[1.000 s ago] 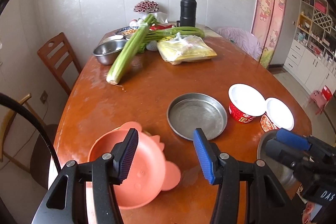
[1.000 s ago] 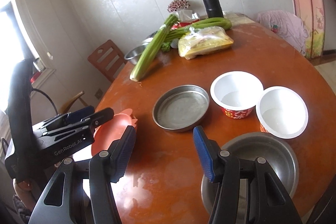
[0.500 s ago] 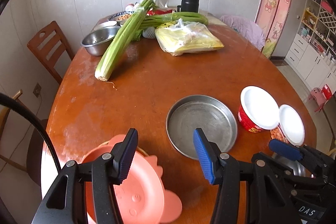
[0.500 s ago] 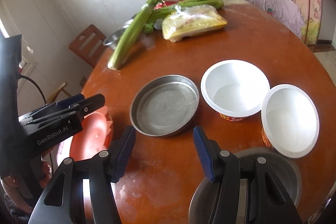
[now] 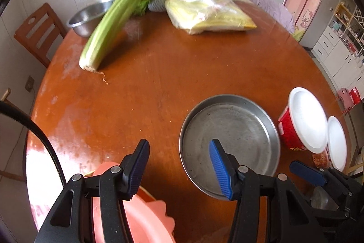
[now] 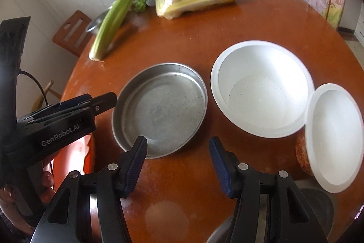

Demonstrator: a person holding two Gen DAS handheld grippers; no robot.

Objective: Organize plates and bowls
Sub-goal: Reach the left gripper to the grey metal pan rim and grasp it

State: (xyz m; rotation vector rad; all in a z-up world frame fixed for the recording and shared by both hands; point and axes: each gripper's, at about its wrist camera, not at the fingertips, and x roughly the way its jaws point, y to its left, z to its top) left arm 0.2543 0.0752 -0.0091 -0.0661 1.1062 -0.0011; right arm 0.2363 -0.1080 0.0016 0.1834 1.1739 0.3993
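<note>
Landmark: steel plate [image 6: 160,109], shallow and round, empty, flat on the wooden table [image 5: 159,74].

- Left gripper [image 5: 179,165]: fingers spread wide, holding nothing. It hovers over the near-left edge of the steel plate, its right fingertip over the plate's floor; contact cannot be told.
- Right gripper [image 6: 178,161]: fingers spread wide, holding nothing. It hovers just in front of the steel plate's near rim, apart from it.
- Pink plastic plate [image 5: 134,220]: near-left of the steel plate, beneath the left gripper, lying alone and mostly hidden.
- White paper bowl [image 6: 261,92]: just right of the steel plate, red-sided, upright, empty.
- Second white bowl [image 6: 334,136]: further right of the steel plate, its rim overlapping the first bowl's in view; true contact cannot be told.
- Steel bowl [image 6: 323,204]: near-right of the steel plate, under the right gripper, only partly seen.
- Far steel bowl [image 5: 88,17], celery [image 5: 113,24], yellow bag [image 5: 209,15]: well beyond the steel plate, at the table's far side.

Progress, as judged: nothing is stacked or nested yet. Each plate and bowl lies singly, and neither gripper carries anything. All grouping of plates with plates and bowls with bowls is left; the steel plate looks the likeliest first pick.
</note>
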